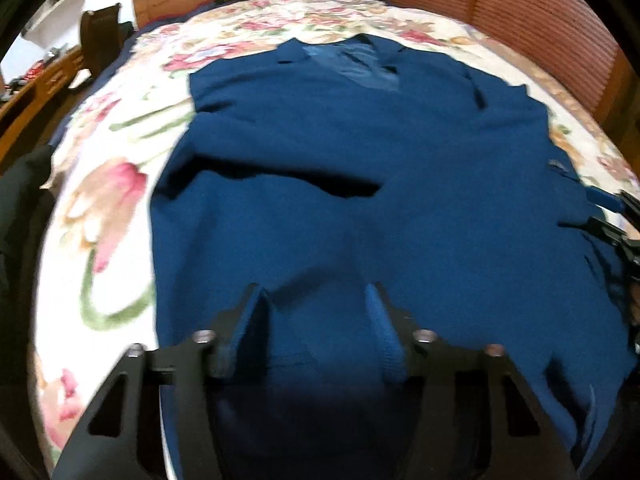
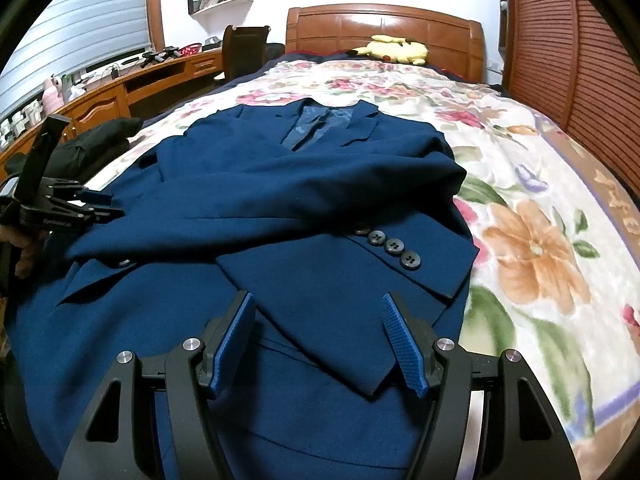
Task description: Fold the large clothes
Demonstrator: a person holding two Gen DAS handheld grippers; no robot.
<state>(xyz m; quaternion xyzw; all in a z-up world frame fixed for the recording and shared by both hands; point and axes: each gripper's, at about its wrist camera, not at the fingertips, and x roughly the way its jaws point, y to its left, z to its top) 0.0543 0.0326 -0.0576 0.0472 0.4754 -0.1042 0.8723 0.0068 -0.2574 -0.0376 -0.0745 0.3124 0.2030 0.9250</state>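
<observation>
A navy blue suit jacket (image 2: 280, 184) lies flat on the floral bedspread (image 2: 532, 240), collar toward the headboard, both sleeves folded across its front. One sleeve cuff with several dark buttons (image 2: 394, 248) lies at the right. My right gripper (image 2: 318, 316) is open above the jacket's lower part, holding nothing. My left gripper (image 1: 316, 304) is open over the jacket (image 1: 360, 152) near its lower left; this view is blurred. The left gripper also shows at the left edge of the right wrist view (image 2: 96, 206). The right gripper shows at the right edge of the left wrist view (image 1: 608, 216).
A wooden headboard (image 2: 384, 28) with a yellow plush toy (image 2: 394, 50) is at the far end. A slatted wooden wardrobe (image 2: 576, 60) runs along the right. A wooden desk (image 2: 120, 88), a chair (image 2: 244, 52) and dark clothes (image 2: 100, 140) stand at the left.
</observation>
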